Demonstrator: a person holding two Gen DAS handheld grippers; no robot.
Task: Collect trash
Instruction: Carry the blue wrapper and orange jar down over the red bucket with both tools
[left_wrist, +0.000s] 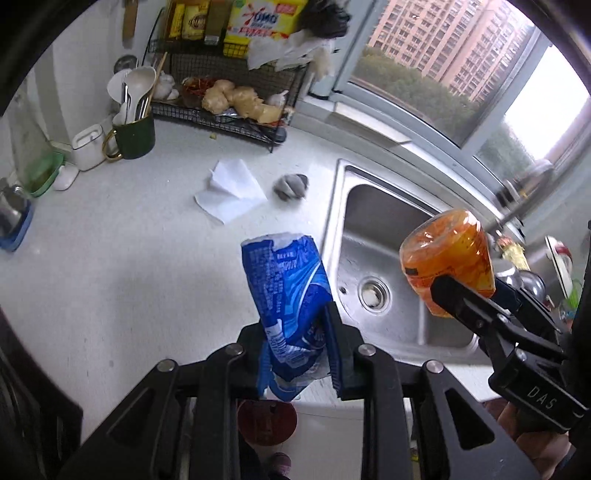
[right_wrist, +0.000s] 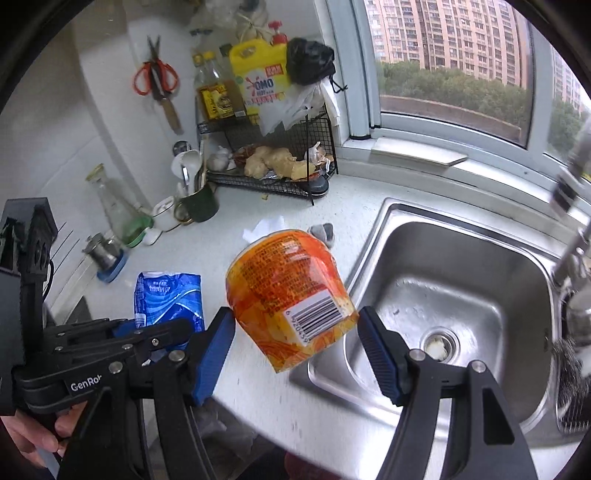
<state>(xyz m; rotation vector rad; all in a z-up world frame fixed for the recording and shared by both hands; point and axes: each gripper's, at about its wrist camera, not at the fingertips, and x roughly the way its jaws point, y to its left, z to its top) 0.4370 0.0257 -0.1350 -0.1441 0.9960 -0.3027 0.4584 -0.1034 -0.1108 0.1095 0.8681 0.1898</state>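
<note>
My left gripper (left_wrist: 295, 354) is shut on a crumpled blue and white plastic bag (left_wrist: 288, 295) and holds it above the white counter's front edge. The bag also shows in the right wrist view (right_wrist: 168, 299). My right gripper (right_wrist: 295, 332) is shut on an orange instant-noodle cup (right_wrist: 288, 295), held upside down and tilted beside the sink. The cup shows in the left wrist view (left_wrist: 448, 254) too. A white tissue (left_wrist: 231, 192) and a grey crumpled wad (left_wrist: 290, 186) lie on the counter behind.
A steel sink (right_wrist: 461, 288) lies to the right with a tap (right_wrist: 569, 206). A black wire rack (left_wrist: 236, 110) with ginger and bottles stands at the back. A green utensil mug (left_wrist: 133, 136) and small containers stand left. A red bin (left_wrist: 266, 421) shows below the counter edge.
</note>
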